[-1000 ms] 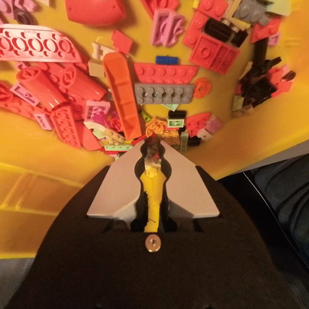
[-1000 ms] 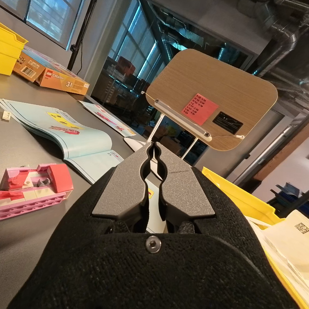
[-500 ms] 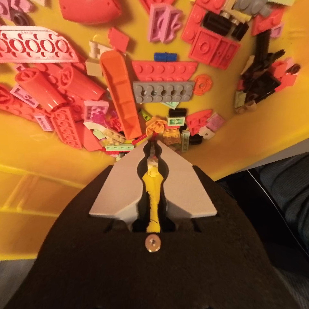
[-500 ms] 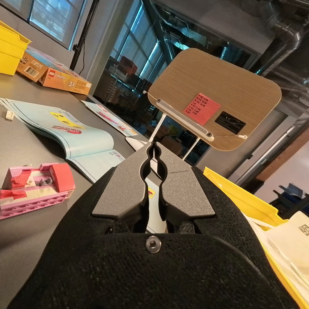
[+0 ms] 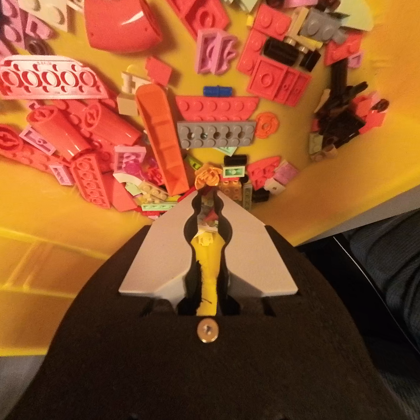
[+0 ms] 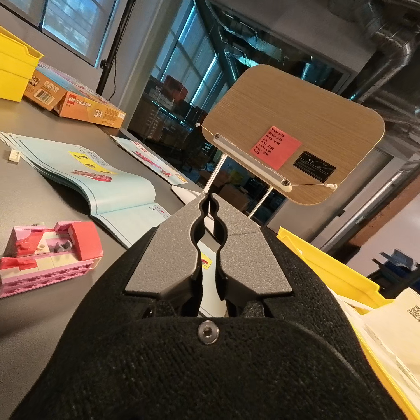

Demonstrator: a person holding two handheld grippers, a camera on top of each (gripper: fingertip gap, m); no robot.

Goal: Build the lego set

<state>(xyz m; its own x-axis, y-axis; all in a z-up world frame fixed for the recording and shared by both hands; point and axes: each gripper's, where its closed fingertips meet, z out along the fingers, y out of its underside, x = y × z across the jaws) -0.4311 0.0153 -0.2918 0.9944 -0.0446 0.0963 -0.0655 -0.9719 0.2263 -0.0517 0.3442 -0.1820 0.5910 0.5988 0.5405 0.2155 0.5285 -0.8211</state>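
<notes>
Hovering left gripper [image 5: 207,193] | jaws slightly spread (nothing pinched) | orange flower piece [image 5: 208,176] just beyond tips

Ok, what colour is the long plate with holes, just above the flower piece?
Grey, clearest in the left wrist view.

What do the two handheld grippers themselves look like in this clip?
Both grippers have angular wedge-shaped fingers with wavy inner edges, set in a black fabric-covered body with one round screw at the centre. The left gripper looks light grey in warm light; the right gripper is dark textured grey.
</notes>
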